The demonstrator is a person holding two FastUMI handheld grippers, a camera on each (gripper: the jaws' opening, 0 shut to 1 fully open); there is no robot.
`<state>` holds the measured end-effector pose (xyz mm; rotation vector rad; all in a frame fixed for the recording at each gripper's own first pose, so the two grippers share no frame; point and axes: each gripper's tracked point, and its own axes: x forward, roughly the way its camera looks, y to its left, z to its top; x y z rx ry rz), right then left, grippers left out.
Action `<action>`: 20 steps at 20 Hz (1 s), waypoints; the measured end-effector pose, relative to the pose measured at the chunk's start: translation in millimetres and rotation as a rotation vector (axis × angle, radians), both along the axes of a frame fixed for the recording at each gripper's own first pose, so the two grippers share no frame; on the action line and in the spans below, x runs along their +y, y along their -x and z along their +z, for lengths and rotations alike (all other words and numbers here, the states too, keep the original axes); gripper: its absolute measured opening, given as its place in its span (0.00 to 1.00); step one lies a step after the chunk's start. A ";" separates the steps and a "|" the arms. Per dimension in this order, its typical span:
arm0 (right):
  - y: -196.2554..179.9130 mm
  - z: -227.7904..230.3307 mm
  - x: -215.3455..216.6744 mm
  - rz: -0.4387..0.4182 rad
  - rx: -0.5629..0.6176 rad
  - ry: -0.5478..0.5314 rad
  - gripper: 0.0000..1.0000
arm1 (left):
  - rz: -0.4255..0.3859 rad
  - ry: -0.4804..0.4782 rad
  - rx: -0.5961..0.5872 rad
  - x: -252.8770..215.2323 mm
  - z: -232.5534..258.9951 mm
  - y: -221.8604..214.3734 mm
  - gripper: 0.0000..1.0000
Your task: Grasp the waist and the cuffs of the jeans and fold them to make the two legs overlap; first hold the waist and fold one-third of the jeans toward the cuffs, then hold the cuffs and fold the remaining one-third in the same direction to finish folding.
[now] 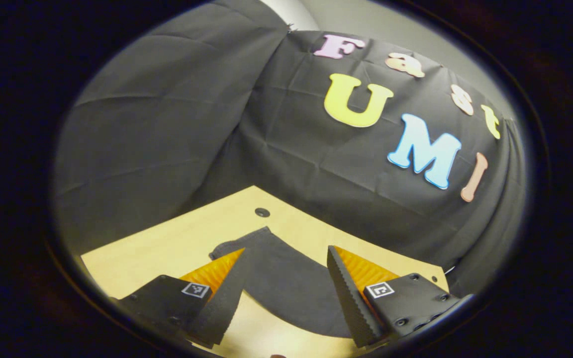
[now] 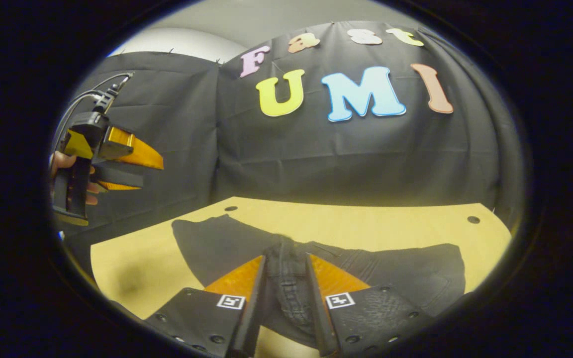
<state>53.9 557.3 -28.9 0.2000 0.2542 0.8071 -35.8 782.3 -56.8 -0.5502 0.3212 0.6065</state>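
A pale wooden worktop [image 2: 366, 223] carries dark jeans [image 2: 217, 243] spread flat. The right gripper [image 2: 286, 258] has its fingers pinching a raised fold of the denim. The left gripper [image 1: 286, 258] hovers above, fingers spread, holding nothing.

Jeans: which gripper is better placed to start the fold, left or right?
Right. The right gripper is already shut on a bunched ridge of the jeans on the table. The left gripper is open, holding nothing, raised above the cloth.
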 end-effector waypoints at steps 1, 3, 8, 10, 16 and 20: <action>0.4 1.7 -4.7 -0.005 -0.004 0.008 0.55 | 0.013 0.034 0.004 3.7 -7.1 4.2 0.98; -3.8 9.2 -13.4 -0.022 -0.019 0.021 0.71 | 0.047 0.105 0.009 13.4 -22.7 13.9 0.99; -23.9 38.0 -55.3 -0.146 -0.077 0.049 0.81 | 0.125 0.334 0.050 30.2 -66.9 33.6 0.98; -31.5 43.9 -77.1 -0.208 -0.102 0.087 0.89 | 0.142 0.404 0.054 36.5 -82.9 37.3 0.98; -37.6 62.6 -136.6 -0.343 -0.137 0.172 0.93 | 0.254 0.632 0.015 74.4 -135.9 42.2 0.99; -42.6 67.4 -160.7 -0.404 -0.134 0.205 0.93 | 0.297 0.706 0.023 92.4 -168.3 38.5 0.98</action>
